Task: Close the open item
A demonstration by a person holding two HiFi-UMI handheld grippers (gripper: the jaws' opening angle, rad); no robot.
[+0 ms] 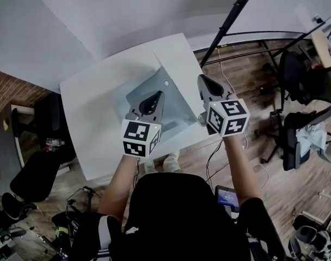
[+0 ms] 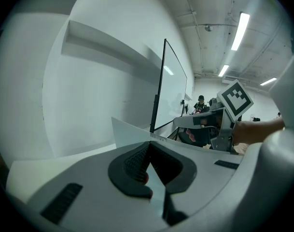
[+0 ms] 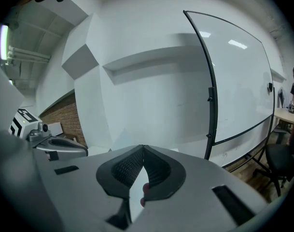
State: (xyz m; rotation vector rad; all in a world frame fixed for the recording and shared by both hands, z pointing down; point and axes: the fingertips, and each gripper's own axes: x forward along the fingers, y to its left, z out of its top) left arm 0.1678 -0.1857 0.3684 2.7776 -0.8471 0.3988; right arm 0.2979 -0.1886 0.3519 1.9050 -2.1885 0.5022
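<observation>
Pale grey open box-like item (image 1: 173, 106) lying on white bench (image 1: 94, 107), toward its front edge, with thin flat flaps raised. Box or folder, cannot tell. Left gripper (image 1: 150, 98) over the item's left part; jaws pinched together on a thin pale flap (image 2: 156, 192) running up between the ribbed pads. Right gripper (image 1: 204, 81) at the item's right edge; jaws likewise clamped on a thin pale flap edge (image 3: 133, 185). Both arms reaching forward over the bench. Black stand pole (image 1: 230, 18) slanting over the wooden floor (image 1: 252, 86) to the right, black office chair (image 1: 295, 80) further right.
</observation>
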